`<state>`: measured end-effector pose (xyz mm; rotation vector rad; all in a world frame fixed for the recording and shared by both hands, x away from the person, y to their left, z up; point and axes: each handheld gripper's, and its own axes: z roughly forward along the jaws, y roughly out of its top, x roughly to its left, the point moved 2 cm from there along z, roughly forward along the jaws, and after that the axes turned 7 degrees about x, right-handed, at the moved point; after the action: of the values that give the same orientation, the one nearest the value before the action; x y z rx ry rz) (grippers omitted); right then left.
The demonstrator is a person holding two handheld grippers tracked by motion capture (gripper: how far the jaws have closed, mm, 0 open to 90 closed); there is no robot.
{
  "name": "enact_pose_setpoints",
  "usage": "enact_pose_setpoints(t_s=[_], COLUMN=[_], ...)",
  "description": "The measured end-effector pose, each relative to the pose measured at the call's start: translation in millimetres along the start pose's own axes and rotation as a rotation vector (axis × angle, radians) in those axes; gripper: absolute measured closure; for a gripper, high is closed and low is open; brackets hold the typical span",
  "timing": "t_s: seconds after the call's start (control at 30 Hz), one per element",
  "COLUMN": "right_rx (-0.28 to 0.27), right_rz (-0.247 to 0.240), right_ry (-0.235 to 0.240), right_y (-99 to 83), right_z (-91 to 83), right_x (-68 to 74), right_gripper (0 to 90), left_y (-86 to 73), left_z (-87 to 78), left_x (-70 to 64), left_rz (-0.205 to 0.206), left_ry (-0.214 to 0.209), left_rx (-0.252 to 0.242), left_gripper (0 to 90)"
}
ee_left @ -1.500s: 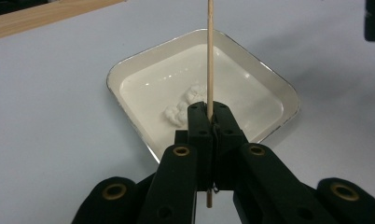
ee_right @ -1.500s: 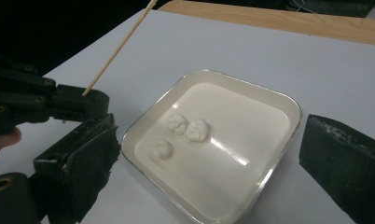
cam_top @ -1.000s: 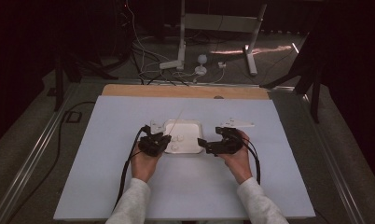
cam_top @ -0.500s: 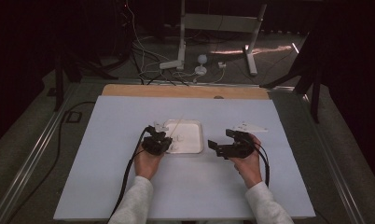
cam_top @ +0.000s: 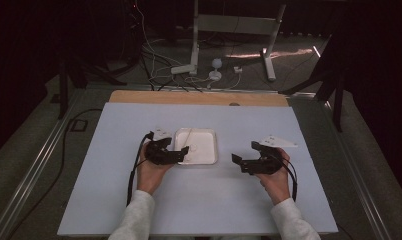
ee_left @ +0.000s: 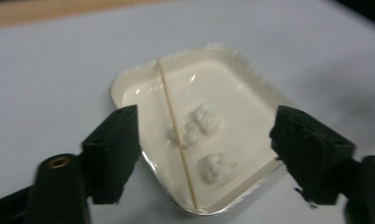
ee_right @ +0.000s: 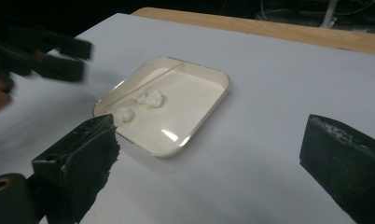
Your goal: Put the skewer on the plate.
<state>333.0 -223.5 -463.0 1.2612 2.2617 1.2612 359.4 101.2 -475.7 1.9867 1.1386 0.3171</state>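
A shallow white tray (cam_top: 204, 137) lies on the pale table sheet. A thin wooden stick (ee_left: 176, 135) rests slantwise across it, beside a few small white lumps (ee_left: 202, 122). My left gripper (cam_top: 181, 151) sits at the tray's left edge, open, with its jaws spread to either side of the near corner of the tray (ee_left: 129, 77) and nothing between them. My right gripper (cam_top: 243, 160) is open and empty over bare sheet, right of the tray and apart from it. From the right gripper (ee_right: 213, 140), the tray (ee_right: 176, 148) with the stick (ee_right: 143, 84) and the lumps (ee_right: 150, 98) lies ahead.
The pale sheet (cam_top: 114, 200) covers the table, with a wooden strip (cam_top: 199, 98) along the far edge. Past it, a metal stand (cam_top: 194, 45) and cables lie on the floor. The left gripper (ee_right: 50, 56) appears blurred beyond the tray.
My right gripper has drawn away from the tray's right edge, moving right and toward the person. The left gripper has stayed at the tray's left side.
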Motion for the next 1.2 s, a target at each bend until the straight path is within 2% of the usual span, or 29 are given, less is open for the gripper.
enact_pose_setpoints(t_s=[0.13, 0.17, 0.33, 0.53, 0.77, 0.87, 1.03, 1.2], right_rx=[-0.018, -0.023, -0.052, -0.082, -0.112, -0.123, -0.133, -0.133], right_rz=[-0.017, -0.020, -0.045, -0.046, -0.021, -0.019, -0.020, -0.016], right_ry=[-0.014, -0.016, -0.019, -0.020, -0.032, -0.028, -0.029, -0.055], right_y=[-6.4, -7.6, -17.3, -27.5, -40.6, -44.7, -52.2, -59.9], right_z=[-11.3, -13.1, -24.0, -32.4, -42.6, -46.7, -53.7, -60.7], right_x=[-3.6, -4.2, -7.4, -14.5, -23.1, -24.5, -28.3, -34.2], right_gripper=[3.2, 2.9, 2.4, 1.1, 1.0, 1.0, 1.0, 1.0], left_y=[-0.7, -2.3, -14.5, -36.9, -60.3, -68.4, -73.2, -76.7], left_z=[-29.9, -38.4, -66.9, -91.5, -109.1, -112.3, -116.2, -119.0], left_x=[2.6, 3.9, 12.6, 24.8, 40.3, 46.2, 50.6, 50.6], left_rz=[0.007, 0.015, 0.025, 0.055, 0.044, 0.025, 0.023, 0.031], left_ry=[-0.024, -0.018, -0.023, 0.055, 0.105, 0.117, 0.137, 0.146], left_rx=[-0.079, -0.100, -0.144, -0.204, -0.244, -0.252, -0.250, -0.252], left_gripper=[14.8, 13.1, 2.6, 0.5, 0.5, 0.5, 0.5, 0.5])
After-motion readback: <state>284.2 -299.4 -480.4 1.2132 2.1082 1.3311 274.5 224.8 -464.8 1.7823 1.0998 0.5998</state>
